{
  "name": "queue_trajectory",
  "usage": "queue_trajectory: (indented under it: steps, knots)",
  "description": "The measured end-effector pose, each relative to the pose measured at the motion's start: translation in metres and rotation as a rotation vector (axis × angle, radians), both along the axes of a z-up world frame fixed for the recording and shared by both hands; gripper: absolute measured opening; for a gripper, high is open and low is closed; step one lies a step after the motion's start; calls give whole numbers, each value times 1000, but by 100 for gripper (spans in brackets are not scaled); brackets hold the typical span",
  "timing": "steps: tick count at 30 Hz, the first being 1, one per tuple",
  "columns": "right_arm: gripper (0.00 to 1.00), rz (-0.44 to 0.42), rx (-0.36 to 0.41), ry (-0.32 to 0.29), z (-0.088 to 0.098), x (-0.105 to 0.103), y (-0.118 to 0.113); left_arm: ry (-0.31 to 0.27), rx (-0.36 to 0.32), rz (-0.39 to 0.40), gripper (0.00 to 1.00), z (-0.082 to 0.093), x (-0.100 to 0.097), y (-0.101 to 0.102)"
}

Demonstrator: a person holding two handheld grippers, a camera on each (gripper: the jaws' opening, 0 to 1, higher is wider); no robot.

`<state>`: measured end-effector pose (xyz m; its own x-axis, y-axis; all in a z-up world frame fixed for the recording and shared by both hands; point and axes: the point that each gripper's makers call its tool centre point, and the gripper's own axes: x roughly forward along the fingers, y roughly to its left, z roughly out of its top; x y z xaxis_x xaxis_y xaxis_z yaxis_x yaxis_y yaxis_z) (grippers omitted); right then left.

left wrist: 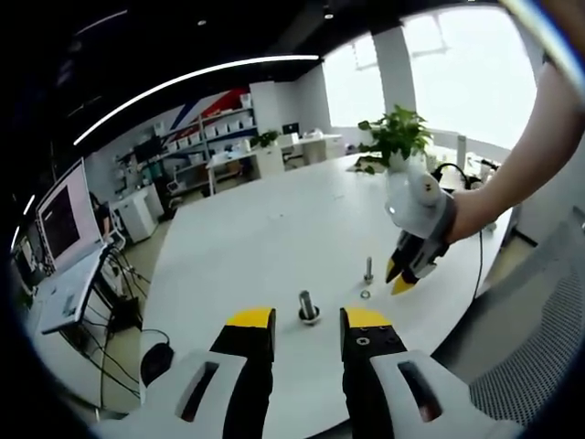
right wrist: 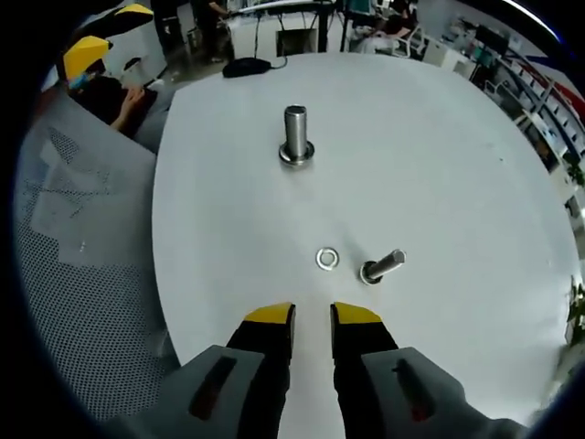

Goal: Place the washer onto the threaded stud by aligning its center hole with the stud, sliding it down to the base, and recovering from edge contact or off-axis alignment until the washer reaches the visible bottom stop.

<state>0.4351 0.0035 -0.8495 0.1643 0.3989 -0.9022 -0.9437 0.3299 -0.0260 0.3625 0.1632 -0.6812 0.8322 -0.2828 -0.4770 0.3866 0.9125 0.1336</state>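
fingers (right wrist: 313, 320) apart; washer (right wrist: 327, 259) just beyond

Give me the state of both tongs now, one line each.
Left tongs: open, holding nothing, above the white table.
Right tongs: jaws slightly apart, holding nothing; the small silver metal washer lies on the table ahead of them.

**Two grippers over a white table**

The left gripper (left wrist: 307, 331) rises from the bottom, its yellow-tipped jaws apart, with a thick stud (left wrist: 308, 306) standing on the table (left wrist: 256, 238) between them. Farther off stands a thinner stud (left wrist: 368, 269), a washer (left wrist: 366, 294) lying flat just beside it. The right gripper (left wrist: 399, 277) hangs above, tips pointing down. A potted plant (left wrist: 395, 137) stands behind.
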Motion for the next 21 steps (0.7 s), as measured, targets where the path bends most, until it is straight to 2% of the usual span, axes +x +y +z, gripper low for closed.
queue_trajectory:
  steps: [15, 21]
  knots:
    - [19, 14, 12, 10, -5, -6, 14, 7, 1, -3, 26, -1, 0, -1]
    - [19, 16, 24, 12, -2, -8, 17, 8, 1, -5, 26, -1, -1, -1]
